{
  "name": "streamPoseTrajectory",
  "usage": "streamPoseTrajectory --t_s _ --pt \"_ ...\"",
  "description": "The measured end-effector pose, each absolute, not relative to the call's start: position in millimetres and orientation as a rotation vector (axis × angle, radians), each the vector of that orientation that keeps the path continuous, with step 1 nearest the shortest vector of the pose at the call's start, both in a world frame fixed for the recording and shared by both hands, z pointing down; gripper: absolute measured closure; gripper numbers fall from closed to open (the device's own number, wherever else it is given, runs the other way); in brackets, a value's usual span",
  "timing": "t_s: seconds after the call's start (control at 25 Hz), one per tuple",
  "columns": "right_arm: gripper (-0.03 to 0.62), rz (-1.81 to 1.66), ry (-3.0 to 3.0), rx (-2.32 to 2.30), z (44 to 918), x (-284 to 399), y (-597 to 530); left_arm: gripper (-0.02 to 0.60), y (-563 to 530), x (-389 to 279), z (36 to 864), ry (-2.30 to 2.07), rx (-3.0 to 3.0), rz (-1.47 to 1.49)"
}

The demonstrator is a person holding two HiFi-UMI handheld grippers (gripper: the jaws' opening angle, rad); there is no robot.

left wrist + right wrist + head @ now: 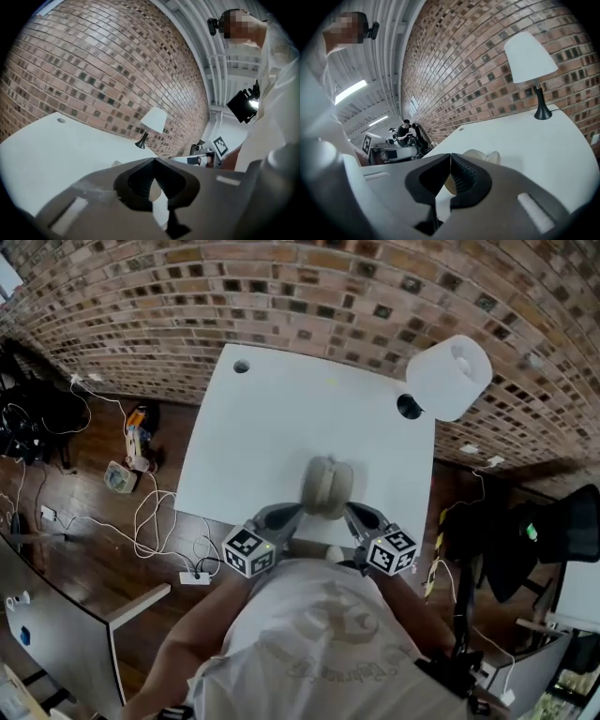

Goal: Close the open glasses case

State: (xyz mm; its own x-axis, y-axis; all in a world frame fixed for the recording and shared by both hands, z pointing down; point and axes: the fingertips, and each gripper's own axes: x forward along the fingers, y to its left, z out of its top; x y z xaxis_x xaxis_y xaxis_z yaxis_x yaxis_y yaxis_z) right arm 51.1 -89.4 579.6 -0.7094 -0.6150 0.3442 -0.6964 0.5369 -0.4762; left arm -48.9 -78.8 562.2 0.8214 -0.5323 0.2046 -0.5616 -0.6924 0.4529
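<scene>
The beige glasses case [326, 486] lies open on the white table [272, 427], near its front edge. My left gripper [298, 514] stands just left of the case's near end and my right gripper [349, 512] just right of it, both pointing inward at it. In the left gripper view the jaws meet at the tips of the left gripper [153, 160], with nothing between them, and a bit of the case [153, 189] shows behind. The right gripper [450, 155] is likewise shut and empty, with the case [482, 156] just beyond.
A lamp with a white shade [450, 376] stands at the table's far right corner. A cable hole [242, 366] sits at the far left corner. Cables and a power strip [195, 577] lie on the wooden floor at the left. A brick wall [309, 296] runs behind the table.
</scene>
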Motion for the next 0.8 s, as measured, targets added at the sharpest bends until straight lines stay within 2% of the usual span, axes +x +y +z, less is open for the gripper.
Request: streamPoseTrajectory --t_s 0.56,0.8 --pt "0.582 0.976 -2.436 1.474 599 69 -60 0.577 -75 -60 570 -0.583 2.540 0.106" --pt "0.555 1.075 -2.372 1.543 614 79 -65 0.577 -74 -69 572 -0.592 2.540 0.115"
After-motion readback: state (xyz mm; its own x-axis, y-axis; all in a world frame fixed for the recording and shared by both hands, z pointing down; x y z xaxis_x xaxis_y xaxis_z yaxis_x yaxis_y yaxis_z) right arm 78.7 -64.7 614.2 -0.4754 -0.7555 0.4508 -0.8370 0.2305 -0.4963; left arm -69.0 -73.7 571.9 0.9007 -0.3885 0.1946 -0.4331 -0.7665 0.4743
